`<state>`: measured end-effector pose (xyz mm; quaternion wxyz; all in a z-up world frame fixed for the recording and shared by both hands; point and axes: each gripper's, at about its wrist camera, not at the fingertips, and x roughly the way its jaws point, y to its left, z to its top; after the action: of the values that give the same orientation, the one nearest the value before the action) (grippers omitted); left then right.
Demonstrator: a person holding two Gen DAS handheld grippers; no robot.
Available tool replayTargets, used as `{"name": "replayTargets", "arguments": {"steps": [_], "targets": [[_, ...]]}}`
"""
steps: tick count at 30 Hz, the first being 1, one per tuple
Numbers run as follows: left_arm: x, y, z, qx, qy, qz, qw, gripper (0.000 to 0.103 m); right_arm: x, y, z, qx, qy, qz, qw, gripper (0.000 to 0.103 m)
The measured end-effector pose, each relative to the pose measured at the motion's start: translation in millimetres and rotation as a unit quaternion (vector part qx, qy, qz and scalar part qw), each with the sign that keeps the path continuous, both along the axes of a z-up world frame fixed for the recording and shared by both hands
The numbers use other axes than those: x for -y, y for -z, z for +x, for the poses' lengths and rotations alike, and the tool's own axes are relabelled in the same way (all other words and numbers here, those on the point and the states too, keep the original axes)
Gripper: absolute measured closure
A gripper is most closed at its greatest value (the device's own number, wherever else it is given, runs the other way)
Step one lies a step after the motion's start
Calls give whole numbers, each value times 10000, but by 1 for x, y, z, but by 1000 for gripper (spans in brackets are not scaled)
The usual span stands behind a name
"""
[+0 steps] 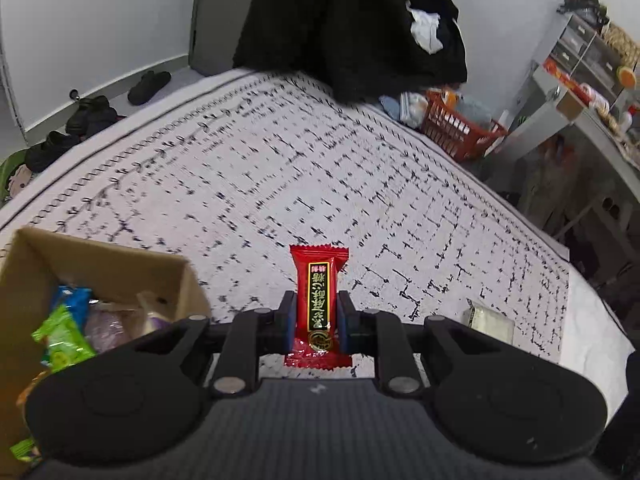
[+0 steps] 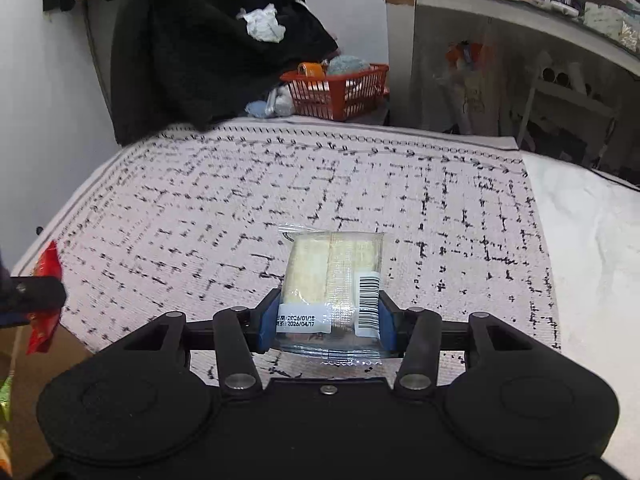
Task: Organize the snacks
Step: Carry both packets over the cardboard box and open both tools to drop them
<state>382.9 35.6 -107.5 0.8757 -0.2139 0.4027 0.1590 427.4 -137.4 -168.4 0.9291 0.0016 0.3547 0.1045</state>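
- The left tool [image 1: 318,322] is closed on a red snack packet [image 1: 318,300]; the blue pads [image 1: 289,326] press its two long sides, and the packet's long axis runs forward along the fingers, up the frame.
- The cardboard box [image 1: 120,256] lies at the lower left of the left wrist view, just beside this tool. It already holds a green packet [image 1: 62,340], a blue packet [image 1: 72,298] and other wrapped snacks.
- Judgement: the coming move turns on this relation. The box opening lies to the left of the held packet, so the left tool is the nearer one for a drop.
- The right tool [image 2: 328,322] is closed on a clear-wrapped pale snack [image 2: 332,276] with a barcode label, its long axis also pointing forward, above the patterned rug [image 2: 240,200].
- In the right wrist view the box is cut off at the lower left edge; only a brown corner shows.
- The box's near wall and floor are hidden by the left tool body, and the print on the red packet is too small to read reliably.
- An orange basket [image 2: 340,92] stands well apart at the rug's far edge.
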Motion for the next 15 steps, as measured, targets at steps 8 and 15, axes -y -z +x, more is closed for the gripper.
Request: {"name": "replayTargets", "arguments": {"steps": [8,15], "targets": [[-19,-30,-43,181,-266,51,9995,83,-10,-33,-34,195,-464,264,9984,56],[-38,-52,-81,284,-425,78,9987,84,-24,-70,-66,495,-872,380,9942,56]]}}
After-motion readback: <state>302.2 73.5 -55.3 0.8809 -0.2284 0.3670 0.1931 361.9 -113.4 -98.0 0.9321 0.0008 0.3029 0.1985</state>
